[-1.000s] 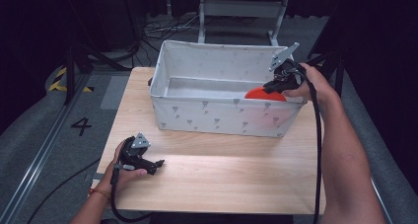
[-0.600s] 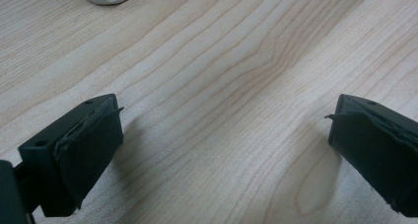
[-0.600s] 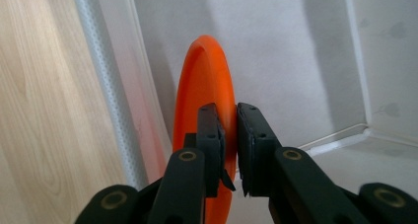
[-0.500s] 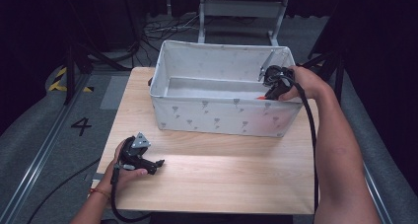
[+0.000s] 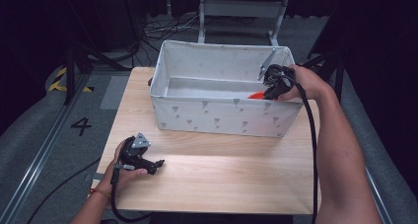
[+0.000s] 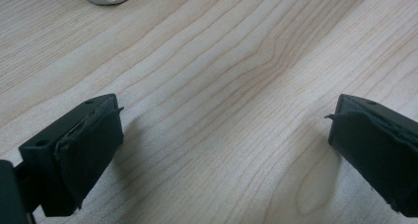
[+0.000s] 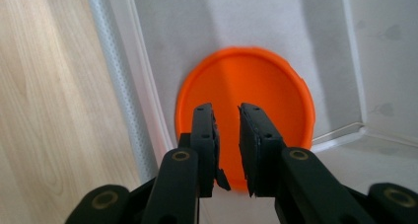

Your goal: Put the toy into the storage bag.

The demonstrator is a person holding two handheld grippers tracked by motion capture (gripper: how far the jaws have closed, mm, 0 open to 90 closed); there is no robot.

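Note:
An orange round plate (image 7: 256,81) lies inside the white fabric bin (image 5: 222,45), at its right end near the front wall; in the high view only a sliver of the plate (image 5: 256,94) shows over the wall. My right gripper (image 7: 226,110) reaches down into the bin just above the plate. Its jaws have just been opening and stand a narrow gap apart, with nothing pressed between the pads. My left gripper (image 5: 155,165) rests on the wooden table (image 5: 222,169) at the front left, with its jaws (image 6: 224,135) wide open over bare wood.
The bin stands across the back half of the table, and its front wall (image 5: 226,118) rises between the plate and me. A metal frame (image 5: 241,9) and cables lie on the floor behind the table.
My right gripper has dropped from the bin's rim down into the bin with the plate, and the plate now sits lower inside. The left gripper has not moved.

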